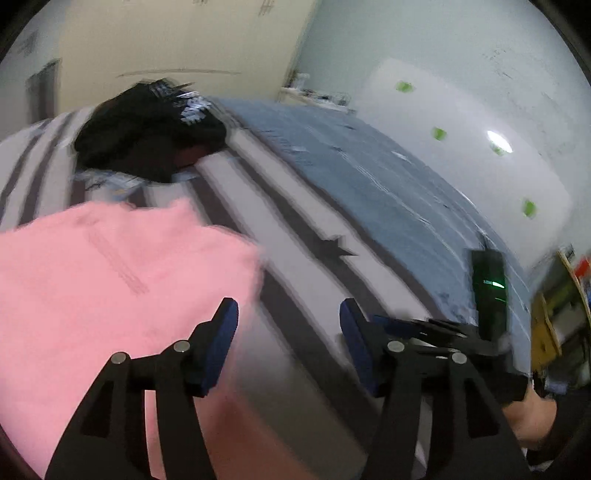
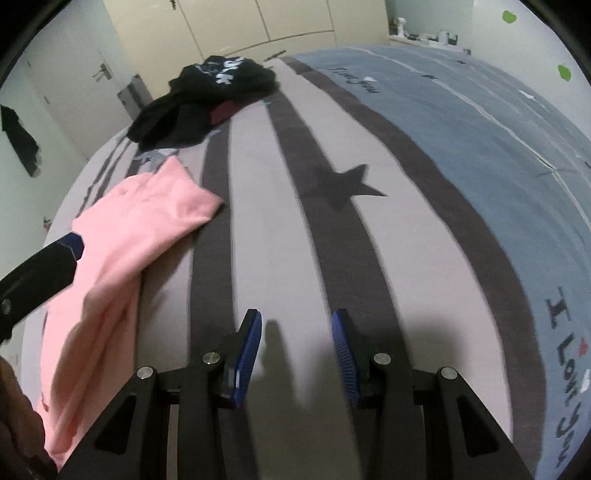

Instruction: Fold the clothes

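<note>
A pink garment (image 1: 103, 280) lies on the striped bed cover, at the left in both views; it also shows in the right wrist view (image 2: 147, 229). My left gripper (image 1: 288, 314) is open and empty above the bed, its left finger over the garment's right edge. It shows at the left edge of the right wrist view (image 2: 75, 243), over the pink cloth. My right gripper (image 2: 297, 325) is open and empty, just above bare cover to the right of the garment. It shows in the left wrist view (image 1: 436, 328) to the right.
A heap of black clothes (image 2: 207, 99) lies at the far end of the bed, also in the left wrist view (image 1: 147, 133). The cover (image 2: 369, 240) has grey and dark stripes, a dark star and a blue part on the right. Wardrobe doors (image 2: 258, 22) stand behind.
</note>
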Motion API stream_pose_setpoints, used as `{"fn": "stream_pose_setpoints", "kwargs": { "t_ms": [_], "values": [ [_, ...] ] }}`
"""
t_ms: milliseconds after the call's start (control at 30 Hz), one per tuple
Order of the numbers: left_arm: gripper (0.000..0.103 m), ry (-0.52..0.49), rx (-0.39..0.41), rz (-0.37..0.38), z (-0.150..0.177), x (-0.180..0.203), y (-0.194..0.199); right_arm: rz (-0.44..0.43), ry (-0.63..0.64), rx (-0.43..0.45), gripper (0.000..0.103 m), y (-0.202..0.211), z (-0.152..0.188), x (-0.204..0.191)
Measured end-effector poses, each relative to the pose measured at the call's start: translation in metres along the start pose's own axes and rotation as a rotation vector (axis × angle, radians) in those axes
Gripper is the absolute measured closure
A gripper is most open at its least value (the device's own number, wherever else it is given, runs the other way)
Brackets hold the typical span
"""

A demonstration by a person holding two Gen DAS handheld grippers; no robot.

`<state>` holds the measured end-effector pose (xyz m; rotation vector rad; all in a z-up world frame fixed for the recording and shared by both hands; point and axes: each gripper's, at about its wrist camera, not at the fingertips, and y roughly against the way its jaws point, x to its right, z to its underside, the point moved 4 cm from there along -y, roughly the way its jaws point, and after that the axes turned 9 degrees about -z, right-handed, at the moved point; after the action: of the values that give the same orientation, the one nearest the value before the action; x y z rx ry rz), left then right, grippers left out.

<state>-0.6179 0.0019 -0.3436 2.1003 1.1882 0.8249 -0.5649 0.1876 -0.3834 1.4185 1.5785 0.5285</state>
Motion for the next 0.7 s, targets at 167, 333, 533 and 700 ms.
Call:
{"fn": "stream_pose_setpoints", "kwargs": {
  "t_ms": [167,333,533,700],
  "values": [
    [0.049,0.144,-0.03,-0.039,-0.013,-0.055,-0.023,-0.043,0.027,-0.002,0.067,-0.005,-0.003,-0.021],
    [0.049,0.124,-0.067,-0.012,-0.032,-0.06,-0.062,-0.066,0.041,-0.003,0.067,-0.007,-0.003,-0.031],
    [0.064,-0.041,-0.118,0.018,-0.034,-0.027,-0.088,-0.071,0.031,0.003,0.067,-0.006,-0.004,-0.027],
    [0.098,-0.059,-0.173,0.012,-0.022,-0.025,-0.099,-0.068,0.018,-0.003,0.067,-0.008,-0.004,-0.022]
  ]
}}
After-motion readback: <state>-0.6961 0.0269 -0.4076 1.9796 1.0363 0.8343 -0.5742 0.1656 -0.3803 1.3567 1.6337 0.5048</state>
